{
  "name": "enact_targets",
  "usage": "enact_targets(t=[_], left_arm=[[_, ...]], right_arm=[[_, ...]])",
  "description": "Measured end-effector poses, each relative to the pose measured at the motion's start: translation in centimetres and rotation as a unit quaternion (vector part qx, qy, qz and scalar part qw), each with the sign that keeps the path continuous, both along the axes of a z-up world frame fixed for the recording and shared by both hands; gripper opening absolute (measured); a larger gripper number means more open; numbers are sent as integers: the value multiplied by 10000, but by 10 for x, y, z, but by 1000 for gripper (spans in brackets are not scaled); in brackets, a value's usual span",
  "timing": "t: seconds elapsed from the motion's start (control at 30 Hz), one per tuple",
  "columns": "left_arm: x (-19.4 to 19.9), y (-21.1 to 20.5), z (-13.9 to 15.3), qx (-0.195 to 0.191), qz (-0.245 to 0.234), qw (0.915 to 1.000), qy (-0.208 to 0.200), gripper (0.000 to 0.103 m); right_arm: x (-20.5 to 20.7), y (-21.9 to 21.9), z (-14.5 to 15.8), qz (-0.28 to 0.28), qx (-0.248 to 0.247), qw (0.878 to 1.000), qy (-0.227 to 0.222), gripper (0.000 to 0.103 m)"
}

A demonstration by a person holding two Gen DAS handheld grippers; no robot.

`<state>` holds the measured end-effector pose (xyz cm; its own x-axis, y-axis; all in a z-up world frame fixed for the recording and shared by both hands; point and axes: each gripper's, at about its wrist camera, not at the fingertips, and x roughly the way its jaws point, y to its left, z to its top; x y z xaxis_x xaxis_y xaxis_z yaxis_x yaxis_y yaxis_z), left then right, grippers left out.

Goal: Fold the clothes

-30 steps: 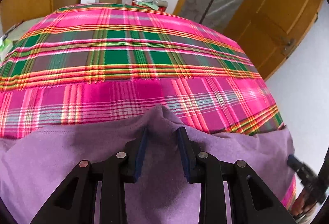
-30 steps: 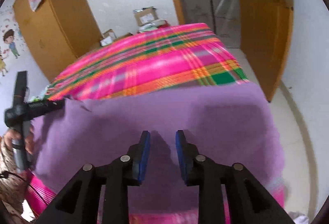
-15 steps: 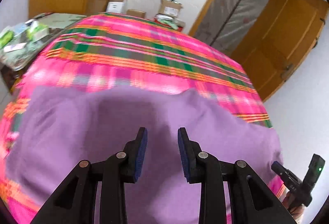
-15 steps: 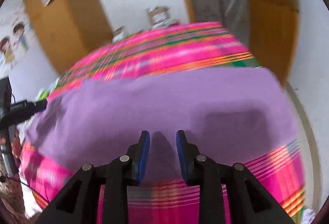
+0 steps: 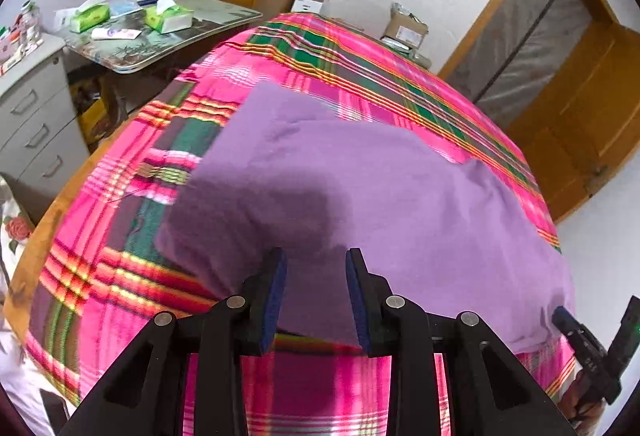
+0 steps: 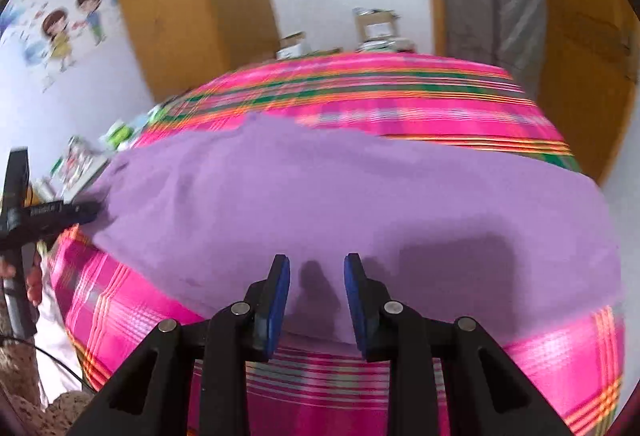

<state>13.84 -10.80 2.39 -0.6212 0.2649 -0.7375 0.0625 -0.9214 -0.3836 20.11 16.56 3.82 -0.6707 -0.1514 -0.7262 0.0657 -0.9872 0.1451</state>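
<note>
- Left gripper (image 5: pixel 316 294): the blue-padded jaws stand apart with a clear gap; the near hem of the purple garment (image 5: pixel 360 195) shows in the gap, though the pads do not pinch it.
- Right gripper (image 6: pixel 317 292): its jaws are likewise apart, with purple cloth visible between the pads; neither pad presses on it.
- The purple garment (image 6: pixel 340 195) lies spread flat on the pink plaid bedcover (image 5: pixel 132 276), running from the jaws out toward twelve o'clock in both wrist views.
- In the left wrist view the right gripper (image 5: pixel 576 332) sits at about four o'clock, its tip at the garment's near corner.
- In the right wrist view the left gripper (image 6: pixel 86 211) reaches in from nine o'clock, its tip touching the garment's edge; the hand (image 6: pixel 34 282) that bears it shows below.
- Plaid bedcover (image 6: pixel 400 91) stretches past the garment toward twelve o'clock.
- Farther out, left wrist view: a grey drawer unit (image 5: pixel 36 115) at nine o'clock, a cluttered table (image 5: pixel 160 35) at eleven, wooden doors (image 5: pixel 580 115) at two.
- Cardboard boxes (image 6: pixel 374 25) stand beyond the bed at twelve o'clock.
</note>
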Motion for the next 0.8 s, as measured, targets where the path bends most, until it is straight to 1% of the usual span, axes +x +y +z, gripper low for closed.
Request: enact_targets(t=[0.07,0.13,0.23,0.27,0.3,0.37,0.5,0.57,0.6,0.63,0.67,0.7,0.8], left_arm=[[3,-6,-2,63,45,10000,3,32],[4,-11,-5,125,58,9999,-13,32],[10,-18,-4,209,96,9997,72,32],[12,-21,-3,285,122,9994,124,32],[14,-24,-3,390,149,9989,190,32],[19,-32,-2,613,206,9974,316,32],[25,-48,-4,988,336,9937,404,32],[28,-53,-1,938,450,9933,501,32],[31,-56,3,713,661,9936,570,32],[34,-61,5,579,838,9928,635,32],[37,-66,6,548,951,9915,692,32],[37,-71,5,652,986,9907,669,32],[34,-84,-6,1210,1009,9866,434,32]], right_arm=[[0,-10,-8,189,43,9997,-127,29],[7,-15,-14,208,111,9996,-170,29],[18,-23,-15,191,398,9990,-75,29],[19,-27,-15,189,506,9985,-84,29],[17,-29,-13,210,508,9985,-64,29],[12,-33,-8,266,446,9986,-5,29],[1,-49,-1,497,391,9979,154,29],[-3,-58,-4,568,409,9975,75,29],[-5,-62,-8,596,412,9974,3,29],[-7,-66,-11,624,415,9972,-69,29],[-8,-69,-12,649,409,9970,-73,29],[-7,-72,-12,674,399,9969,-56,29],[-8,-80,-10,747,363,9965,3,29]])
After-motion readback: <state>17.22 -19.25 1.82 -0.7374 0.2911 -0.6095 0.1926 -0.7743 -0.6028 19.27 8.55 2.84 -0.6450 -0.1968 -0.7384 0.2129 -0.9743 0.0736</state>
